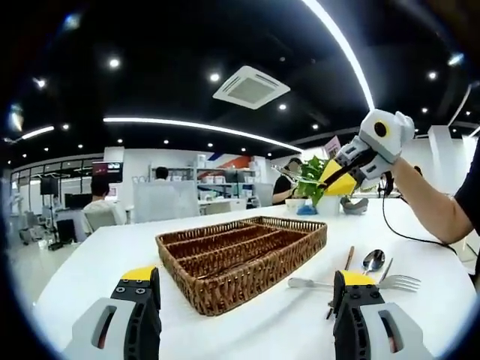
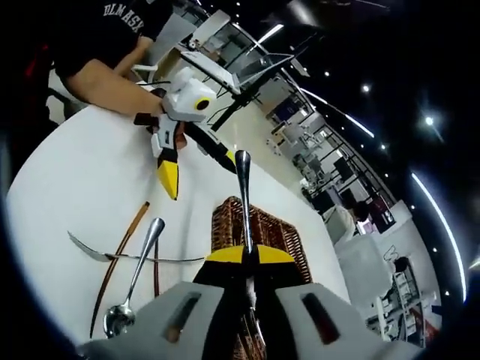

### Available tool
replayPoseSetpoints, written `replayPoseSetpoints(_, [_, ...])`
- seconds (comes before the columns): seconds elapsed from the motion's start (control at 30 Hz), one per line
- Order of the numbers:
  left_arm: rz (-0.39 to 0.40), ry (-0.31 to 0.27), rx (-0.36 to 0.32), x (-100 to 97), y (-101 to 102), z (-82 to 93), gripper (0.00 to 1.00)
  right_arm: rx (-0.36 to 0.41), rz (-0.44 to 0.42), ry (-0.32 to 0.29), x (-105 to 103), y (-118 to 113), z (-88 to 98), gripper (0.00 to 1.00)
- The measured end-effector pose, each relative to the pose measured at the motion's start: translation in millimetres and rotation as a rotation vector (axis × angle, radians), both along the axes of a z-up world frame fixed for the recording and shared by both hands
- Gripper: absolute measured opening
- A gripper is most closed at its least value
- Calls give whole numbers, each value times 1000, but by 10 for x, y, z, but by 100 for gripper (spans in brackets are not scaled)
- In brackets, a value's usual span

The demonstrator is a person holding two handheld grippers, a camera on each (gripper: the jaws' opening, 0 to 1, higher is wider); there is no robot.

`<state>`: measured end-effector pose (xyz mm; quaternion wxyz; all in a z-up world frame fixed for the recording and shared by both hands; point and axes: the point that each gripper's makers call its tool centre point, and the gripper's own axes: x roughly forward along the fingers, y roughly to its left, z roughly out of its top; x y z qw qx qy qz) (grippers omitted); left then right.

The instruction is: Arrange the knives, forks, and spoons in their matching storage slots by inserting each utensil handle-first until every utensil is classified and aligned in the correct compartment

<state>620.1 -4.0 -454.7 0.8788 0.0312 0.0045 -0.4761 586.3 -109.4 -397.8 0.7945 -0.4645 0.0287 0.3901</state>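
The right gripper (image 2: 246, 255) was seen closed on a metal utensil (image 2: 244, 196), whose slim handle pointed forward and away from the jaws, over the near end of the wicker tray (image 2: 279, 234); which kind of utensil it was could not be told, since its head was hidden between the jaws. In the left gripper view the same gripper (image 1: 341, 174) was held raised above the far side of the white table (image 1: 90, 255), beyond the tray. The left gripper (image 1: 247, 289) was held open and empty, low over the table, with the tray (image 1: 232, 259) lying between and just beyond its jaws.

No utensil could be made out in the tray's long compartments, so sorting was judged barely begun. Beside the tray, on the table, a spoon (image 1: 373, 260), a fork (image 1: 397, 283) and a brown-handled piece (image 1: 349, 259), perhaps a knife, were left lying together. One insertion was judged to be in hand, with at least three pieces left.
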Motion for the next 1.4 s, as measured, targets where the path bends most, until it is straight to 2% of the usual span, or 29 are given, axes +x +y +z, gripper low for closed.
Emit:
replayPoseSetpoints(0.17, [6, -3, -4, 12, 13, 14, 100, 1, 4, 9, 62, 15, -46, 1])
replayPoseSetpoints(0.37, [2, -4, -4, 13, -3, -1, 100, 15, -7, 21, 132, 22, 24, 2])
replayPoseSetpoints(0.53, [-2, 10, -10, 20, -13, -37, 100, -10, -5, 36, 190, -1, -50, 2])
replayPoseSetpoints(0.73, [21, -2, -7, 55, 3, -28, 100, -4, -48, 47, 353, -145, -55, 1])
replayPoseSetpoints(0.93, [-5, 15, -27, 29, -42, -29, 100, -1, -80, 29, 529, -256, -17, 1])
replayPoseSetpoints(1.1, [-4, 15, -28, 35, -51, -33, 100, -12, -84, 32, 656, -293, -10, 1])
replayPoseSetpoints(1.23, [9, -6, -2, 53, -55, -52, 100, -21, -89, 30, 807, -322, 8, 1])
replayPoseSetpoints(1.4, [0, 5, -13, 64, -74, -64, 100, -16, -93, 30, 1009, -369, 13, 1])
